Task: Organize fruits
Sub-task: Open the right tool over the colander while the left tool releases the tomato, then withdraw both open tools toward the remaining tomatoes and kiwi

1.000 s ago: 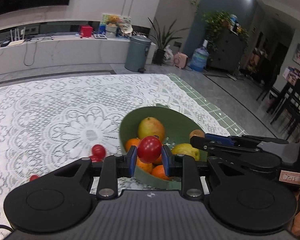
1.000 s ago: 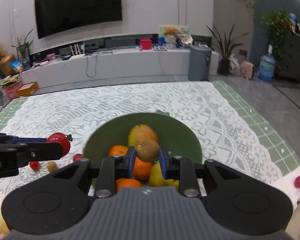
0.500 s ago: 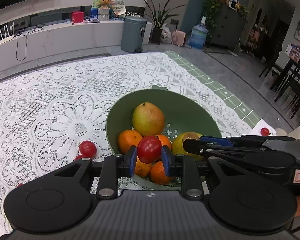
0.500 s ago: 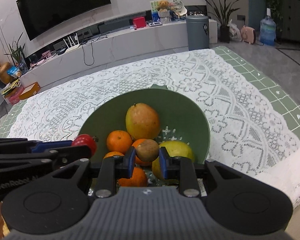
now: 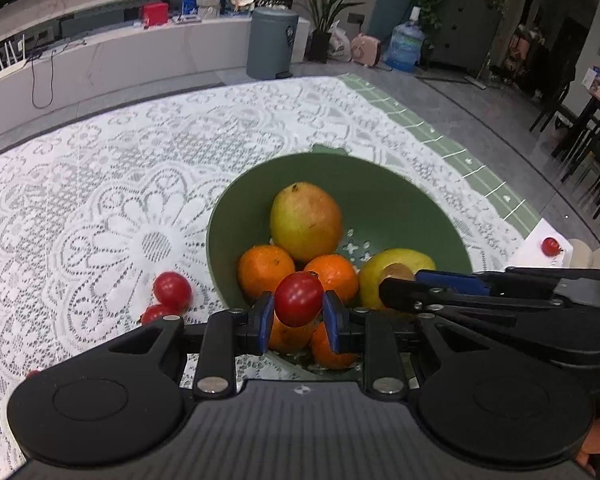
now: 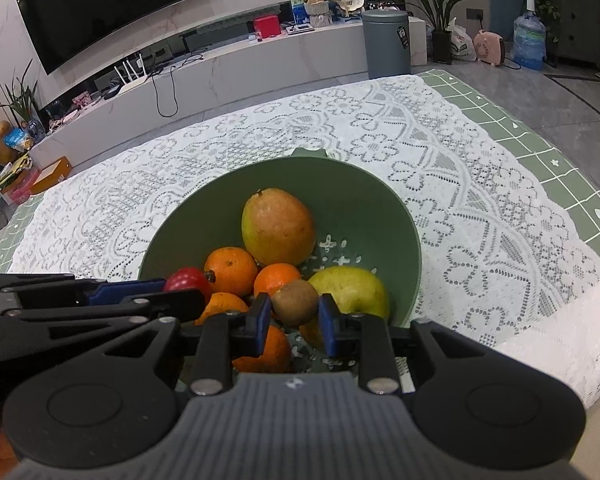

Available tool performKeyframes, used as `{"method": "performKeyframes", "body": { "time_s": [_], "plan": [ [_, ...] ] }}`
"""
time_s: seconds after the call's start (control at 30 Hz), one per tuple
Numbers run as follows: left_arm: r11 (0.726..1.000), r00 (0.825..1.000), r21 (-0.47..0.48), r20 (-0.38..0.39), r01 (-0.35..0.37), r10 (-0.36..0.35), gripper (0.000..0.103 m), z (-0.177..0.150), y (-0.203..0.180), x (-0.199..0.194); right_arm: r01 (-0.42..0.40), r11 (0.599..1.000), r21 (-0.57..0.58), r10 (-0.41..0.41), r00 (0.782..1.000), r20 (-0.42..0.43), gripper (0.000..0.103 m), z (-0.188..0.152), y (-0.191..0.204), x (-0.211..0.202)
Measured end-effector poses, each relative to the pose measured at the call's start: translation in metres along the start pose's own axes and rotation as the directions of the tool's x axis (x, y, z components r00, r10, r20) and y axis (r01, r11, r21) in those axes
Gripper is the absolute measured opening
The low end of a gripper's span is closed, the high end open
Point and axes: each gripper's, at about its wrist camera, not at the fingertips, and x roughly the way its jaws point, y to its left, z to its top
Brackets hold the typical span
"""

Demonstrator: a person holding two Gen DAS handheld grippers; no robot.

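left wrist: left gripper [image 5: 298, 322] pinches cherry tomato [image 5: 299, 299] over green bowl [image 5: 440, 216] (drop step) | right wrist: right gripper [image 6: 295, 322] pinches kiwi [image 6: 295, 302] over bowl fruit | next: lower, release both gently

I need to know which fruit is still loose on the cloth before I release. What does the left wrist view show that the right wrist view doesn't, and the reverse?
Only the left wrist view: two loose cherry tomatoes on the lace cloth left of the bowl, and another small tomato at the far right edge.

Only the right wrist view: the wall TV, and the kiwi seen whole between the right gripper jaws.

Both: the green bowl holding a mango, oranges and a yellow fruit, and the left gripper shut on a red tomato.
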Motion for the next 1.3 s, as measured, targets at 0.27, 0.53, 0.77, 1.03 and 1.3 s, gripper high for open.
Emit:
{"method": "performKeyframes", "body": {
  "time_s": [0.27, 0.53, 0.77, 1.03, 1.3],
  "plan": [
    [1.000, 1.000, -0.009, -0.014, -0.008, 0.008, 0.029, 0.000, 0.002, 0.005, 0.003, 1.000, -0.009, -0.003, 1.000, -0.005, 0.025, 0.000, 0.001, 0.002],
    [1.000, 1.000, -0.016, -0.007, -0.010, 0.009, 0.030, 0.000, 0.003, 0.005, 0.006, 1.000, -0.004, -0.006, 1.000, 0.001, 0.026, 0.000, 0.001, 0.002],
    [0.999, 0.999, -0.044, 0.040, -0.027, 0.029, 0.040, 0.002, 0.008, -0.009, -0.007, 1.000, 0.026, 0.005, 0.999, 0.049, 0.043, 0.000, -0.003, -0.006],
    [0.998, 0.993, -0.055, 0.106, -0.042, 0.048, 0.052, -0.003, 0.014, -0.038, -0.019, 1.000, 0.008, 0.018, 0.994, 0.105, 0.058, -0.001, 0.000, -0.015],
    [0.992, 0.984, -0.077, 0.139, -0.102, 0.112, 0.055, -0.014, 0.042, -0.066, -0.028, 0.995, -0.093, 0.043, 0.986, 0.160, 0.064, -0.004, 0.020, -0.024]
  ]
}}
